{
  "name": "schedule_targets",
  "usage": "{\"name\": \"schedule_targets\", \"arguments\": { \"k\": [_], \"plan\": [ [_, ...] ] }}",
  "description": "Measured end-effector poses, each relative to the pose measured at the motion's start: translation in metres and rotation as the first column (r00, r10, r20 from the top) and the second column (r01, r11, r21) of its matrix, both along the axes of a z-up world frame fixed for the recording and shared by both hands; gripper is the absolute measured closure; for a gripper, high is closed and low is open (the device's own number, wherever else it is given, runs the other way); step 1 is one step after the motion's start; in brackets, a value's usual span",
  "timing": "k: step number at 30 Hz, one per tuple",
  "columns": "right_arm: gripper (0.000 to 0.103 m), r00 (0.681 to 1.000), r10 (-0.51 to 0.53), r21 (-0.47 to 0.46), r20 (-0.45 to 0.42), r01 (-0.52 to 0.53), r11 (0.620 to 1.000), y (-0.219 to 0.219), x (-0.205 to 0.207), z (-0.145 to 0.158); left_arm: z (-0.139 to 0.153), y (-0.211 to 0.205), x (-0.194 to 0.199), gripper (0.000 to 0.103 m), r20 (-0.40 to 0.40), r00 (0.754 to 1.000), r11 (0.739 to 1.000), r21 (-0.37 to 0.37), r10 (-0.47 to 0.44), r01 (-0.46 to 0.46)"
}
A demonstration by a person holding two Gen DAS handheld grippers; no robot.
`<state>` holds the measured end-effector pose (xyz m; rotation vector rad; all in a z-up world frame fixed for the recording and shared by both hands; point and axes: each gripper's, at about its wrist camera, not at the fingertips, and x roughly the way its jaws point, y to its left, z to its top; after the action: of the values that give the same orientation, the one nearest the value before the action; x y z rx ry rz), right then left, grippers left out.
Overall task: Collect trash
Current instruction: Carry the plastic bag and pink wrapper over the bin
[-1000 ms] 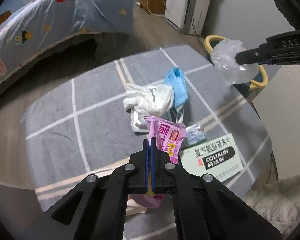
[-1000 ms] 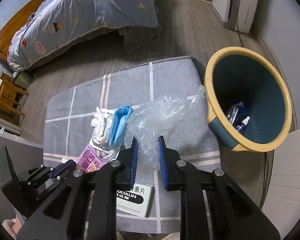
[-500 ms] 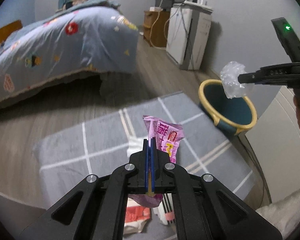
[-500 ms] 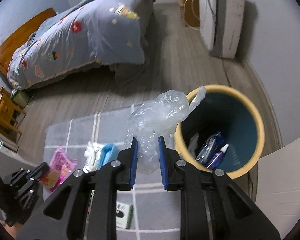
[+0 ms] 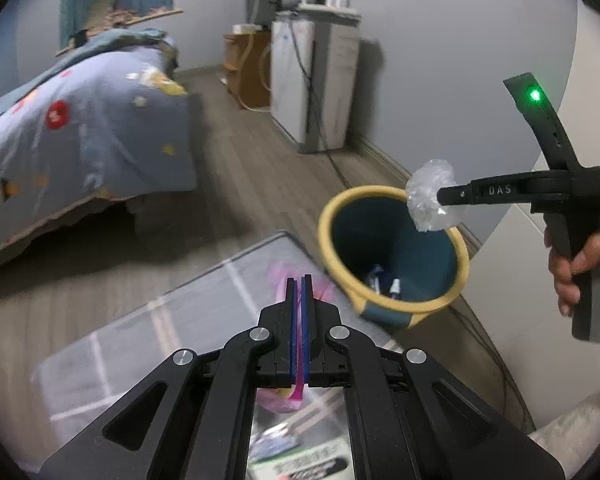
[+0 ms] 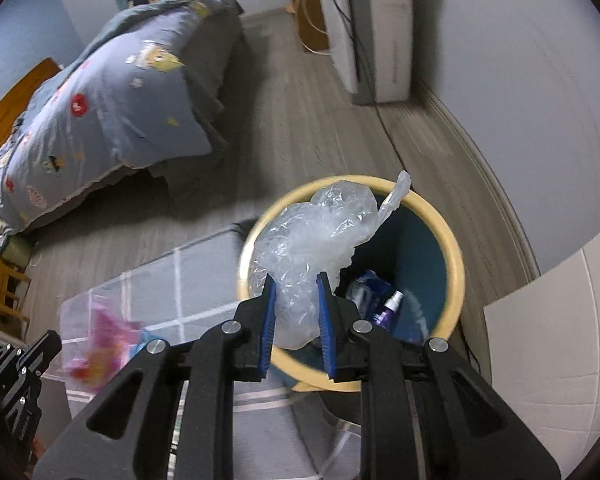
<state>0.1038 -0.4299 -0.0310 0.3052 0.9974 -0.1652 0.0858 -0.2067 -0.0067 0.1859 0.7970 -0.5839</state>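
Note:
My left gripper (image 5: 299, 280) is shut on a pink snack wrapper (image 5: 281, 280), held in the air above the grey table (image 5: 140, 344), left of the bin. The wrapper also shows blurred in the right wrist view (image 6: 108, 340). My right gripper (image 6: 296, 284) is shut on a crumpled clear plastic bag (image 6: 312, 248) and holds it over the mouth of the yellow-rimmed teal bin (image 6: 456, 280). From the left wrist view the bag (image 5: 432, 196) hangs above the bin's (image 5: 332, 248) far rim. A small bottle and blue packet lie inside the bin.
A green-and-white medicine box (image 5: 300, 460) lies on the table below my left gripper. A bed with a blue quilt (image 5: 72, 120) stands to the left. A white appliance (image 5: 312, 80) with a cable stands by the back wall. A white cabinet (image 6: 560, 340) is right of the bin.
Both grippers have risen and swung right toward the bin. The plastic bag has moved from beside the bin's rim to over its mouth. The pink wrapper has come closer to the bin.

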Motion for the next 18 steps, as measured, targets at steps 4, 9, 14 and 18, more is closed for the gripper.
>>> {"name": "schedule_targets", "arguments": {
  "k": [4,9,14,18],
  "plan": [
    [0.084,0.998,-0.05,0.038,-0.031,0.051,0.998,-0.023,-0.003,-0.017,-0.019,-0.045,0.014,0.101,-0.029,0.998,0.998,0.022,-0.05,0.051],
    [0.084,0.996,-0.054,0.064,-0.071,0.058,0.996,-0.033,-0.005,-0.035,-0.053,-0.064,0.023,0.099,-0.08,0.995,0.997,0.04,-0.056,0.059],
    [0.084,0.996,-0.044,0.085,-0.075,0.05,0.995,-0.035,-0.002,-0.04,-0.109,-0.053,0.016,0.048,-0.118,0.993,0.988,0.154,-0.017,0.035],
    [0.084,0.996,-0.024,0.083,-0.087,0.032,0.996,-0.032,0.0,-0.043,-0.138,-0.041,0.011,0.041,-0.147,0.989,0.983,0.183,0.013,0.014]
  ]
}}
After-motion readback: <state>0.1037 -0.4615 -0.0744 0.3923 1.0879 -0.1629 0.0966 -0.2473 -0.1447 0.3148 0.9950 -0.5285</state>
